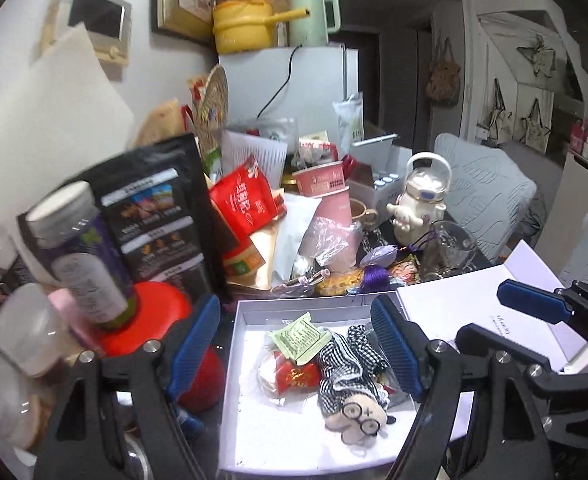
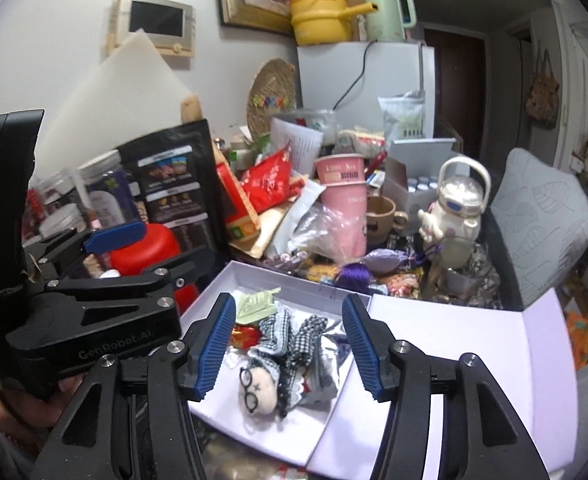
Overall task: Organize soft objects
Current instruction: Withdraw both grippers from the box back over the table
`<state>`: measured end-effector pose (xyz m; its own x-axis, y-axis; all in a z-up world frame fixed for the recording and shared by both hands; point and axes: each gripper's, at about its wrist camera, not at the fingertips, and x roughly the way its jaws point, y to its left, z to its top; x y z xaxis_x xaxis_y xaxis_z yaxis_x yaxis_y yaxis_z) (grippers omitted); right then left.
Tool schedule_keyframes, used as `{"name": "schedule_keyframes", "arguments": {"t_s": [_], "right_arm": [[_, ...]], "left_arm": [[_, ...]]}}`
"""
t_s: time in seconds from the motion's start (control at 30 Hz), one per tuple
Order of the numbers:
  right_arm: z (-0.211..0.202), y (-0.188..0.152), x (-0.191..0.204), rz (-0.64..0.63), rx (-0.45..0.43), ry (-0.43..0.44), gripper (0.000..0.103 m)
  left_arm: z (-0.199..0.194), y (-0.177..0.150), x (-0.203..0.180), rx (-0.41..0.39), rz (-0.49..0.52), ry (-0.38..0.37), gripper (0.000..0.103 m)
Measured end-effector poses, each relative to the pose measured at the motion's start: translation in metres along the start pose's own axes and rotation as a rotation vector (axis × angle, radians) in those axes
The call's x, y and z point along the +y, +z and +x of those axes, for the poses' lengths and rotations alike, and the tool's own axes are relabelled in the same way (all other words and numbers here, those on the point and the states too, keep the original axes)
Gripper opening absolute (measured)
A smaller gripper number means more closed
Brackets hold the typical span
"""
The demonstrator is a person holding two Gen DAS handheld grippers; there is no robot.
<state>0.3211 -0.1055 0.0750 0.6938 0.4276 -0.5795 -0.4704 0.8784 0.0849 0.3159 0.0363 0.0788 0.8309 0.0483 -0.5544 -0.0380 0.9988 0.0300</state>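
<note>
Both claws are held spread and empty over the white box (image 1: 238, 344): the left claw (image 1: 294, 344) at its left side, the right claw (image 2: 284, 346) above its middle. In the box a doll (image 2: 272, 364) in checked cloth is laid beside a red pouch (image 1: 298, 374) and a green packet (image 1: 300, 338), so the packing step seems partly done. More soft things, such as the lilac sachet (image 1: 378, 256) and purple tassel (image 1: 372, 274), are left in the clutter on the table just behind the box; a reach past the far wall and a gentle pinch is probably called for next.
</note>
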Motion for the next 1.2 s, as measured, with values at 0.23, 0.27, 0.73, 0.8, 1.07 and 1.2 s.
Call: {"name": "schedule_keyframes", "arguments": {"t_s": [0.23, 0.27, 0.73, 0.8, 1.07, 1.2], "right_arm": [[-0.052, -0.003, 0.019, -0.036, -0.066, -0.016, 0.065], [-0.061, -0.004, 0.023, -0.04, -0.076, -0.02, 0.065], [-0.132, -0.048, 0.061, -0.046, -0.106, -0.049, 0.072], [-0.139, -0.055, 0.066, -0.045, -0.106, -0.049, 0.074], [-0.151, -0.091, 0.068, 0.014, -0.072, -0.062, 0.075], [-0.148, -0.104, 0.065, 0.043, -0.039, -0.077, 0.075]], "left_arm": [[-0.045, -0.007, 0.004, -0.02, -0.001, -0.041, 0.079], [-0.052, -0.008, 0.004, -0.024, 0.0, -0.048, 0.079], [-0.124, -0.047, 0.006, -0.053, 0.013, -0.097, 0.081], [-0.13, -0.053, 0.007, -0.048, 0.013, -0.101, 0.081], [-0.138, -0.079, 0.011, -0.012, -0.006, -0.132, 0.081], [-0.136, -0.093, 0.007, 0.026, 0.001, -0.14, 0.081]]}}
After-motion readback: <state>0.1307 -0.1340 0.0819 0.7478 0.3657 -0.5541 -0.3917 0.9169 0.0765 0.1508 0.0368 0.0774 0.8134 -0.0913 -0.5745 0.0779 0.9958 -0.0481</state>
